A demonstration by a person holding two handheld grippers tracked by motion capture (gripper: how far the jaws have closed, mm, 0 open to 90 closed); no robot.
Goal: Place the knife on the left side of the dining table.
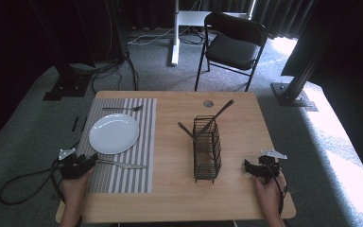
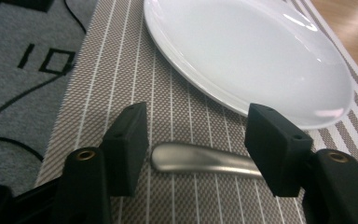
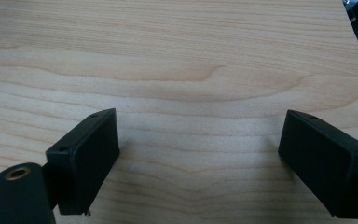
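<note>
Left hand-held gripper (image 2: 196,144) sits low over the striped mat (image 2: 121,70), jaws apart, one on each side of the knife handle (image 2: 200,160), not squeezing it. That knife lies just beside the white plate (image 2: 242,51). Right hand-held gripper (image 3: 198,158) rests wide open over the bare wooden surface (image 3: 177,60).

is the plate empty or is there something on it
Empty: the white plate shows a bare surface in the high view and the left gripper view, and the knife lies beside it on the placemat.
</note>
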